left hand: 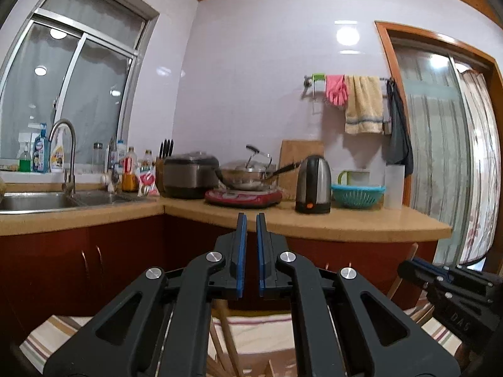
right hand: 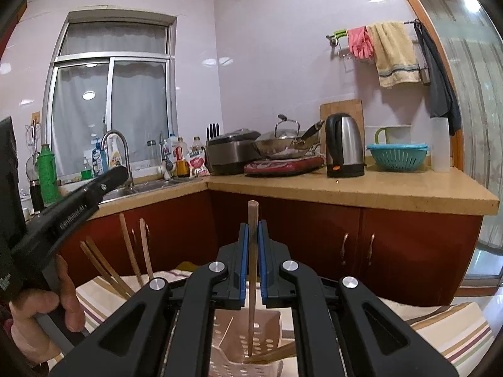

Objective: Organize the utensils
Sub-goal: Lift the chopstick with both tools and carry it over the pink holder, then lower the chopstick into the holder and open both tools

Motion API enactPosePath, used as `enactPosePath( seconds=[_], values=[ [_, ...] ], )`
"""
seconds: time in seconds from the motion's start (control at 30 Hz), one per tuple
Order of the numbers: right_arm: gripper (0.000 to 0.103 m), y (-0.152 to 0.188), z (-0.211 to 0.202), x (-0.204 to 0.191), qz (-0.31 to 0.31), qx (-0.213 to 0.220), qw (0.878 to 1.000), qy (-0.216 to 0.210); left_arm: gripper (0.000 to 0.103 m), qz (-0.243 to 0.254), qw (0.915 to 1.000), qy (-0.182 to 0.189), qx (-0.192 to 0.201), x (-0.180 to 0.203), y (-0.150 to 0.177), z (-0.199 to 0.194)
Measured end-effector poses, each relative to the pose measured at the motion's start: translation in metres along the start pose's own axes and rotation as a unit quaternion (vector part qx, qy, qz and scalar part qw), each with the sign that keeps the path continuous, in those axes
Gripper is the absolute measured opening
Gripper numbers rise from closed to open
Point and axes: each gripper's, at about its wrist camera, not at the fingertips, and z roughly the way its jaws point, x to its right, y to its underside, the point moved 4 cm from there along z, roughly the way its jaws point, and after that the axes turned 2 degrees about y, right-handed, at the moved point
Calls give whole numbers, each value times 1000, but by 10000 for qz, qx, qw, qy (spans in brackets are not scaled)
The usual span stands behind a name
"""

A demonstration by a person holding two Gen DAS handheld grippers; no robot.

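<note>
The right gripper [right hand: 251, 235] is held level, its fingers aimed across the room at the kitchen cabinets, with a single wooden chopstick [right hand: 252, 251] pinched between the blue pads [right hand: 242, 264]. The stick stands upright through the jaws: its top pokes out at 12 o'clock above the fingertips, and its lower end hangs down at 6 o'clock into a pink perforated utensil holder [right hand: 251, 345] directly below the gripper. Whether the tip touches the holder's floor cannot be told. More wooden sticks [right hand: 273, 356] lie slanted inside the holder at about 5 o'clock from the held one.

At 9 o'clock in the right wrist view the left gripper [right hand: 116, 177] rises on a slant toward the sink, and the person's left hand [right hand: 47, 308] is wrapped around its handle. Just right of it, around 8 o'clock, a bunch of chopsticks [right hand: 125, 264] leans up at various angles — what they stand in is hidden.

In its own view the left gripper [left hand: 251, 220] points at the countertop edge [left hand: 345, 226], its pads [left hand: 242, 251] drawn near together with only a narrow slit between them, and nothing in the slit. A few wooden sticks [left hand: 226, 339] show below it at 6 o'clock over a striped cloth [left hand: 261, 330]. The right gripper [left hand: 408, 267] enters from 4 o'clock — its jaws are not readable from here.

On the counter stand a kettle [right hand: 344, 146] at 1 o'clock and a teal colander [right hand: 397, 157] beside it.
</note>
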Motion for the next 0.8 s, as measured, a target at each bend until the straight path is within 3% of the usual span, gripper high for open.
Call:
enactPosePath(
  seconds=[0.27, 0.4, 0.57, 0.8],
  values=[
    [7, 10, 0, -4, -98, -106, 9999, -2, 9, -86, 9995, 3, -300, -9, 19, 2],
    [8, 9, 0, -4, -117, -153, 9998, 2, 29, -143, 9992, -41, -375, -13, 22, 1],
    [37, 8, -1, -5, -101, -137, 9999, 33, 43, -211, 9988, -73, -442, -17, 26, -2],
    [59, 7, -7, -6, -105, -121, 9998, 124, 68, -264, 9982, -57, -526, -18, 27, -9]
  ],
)
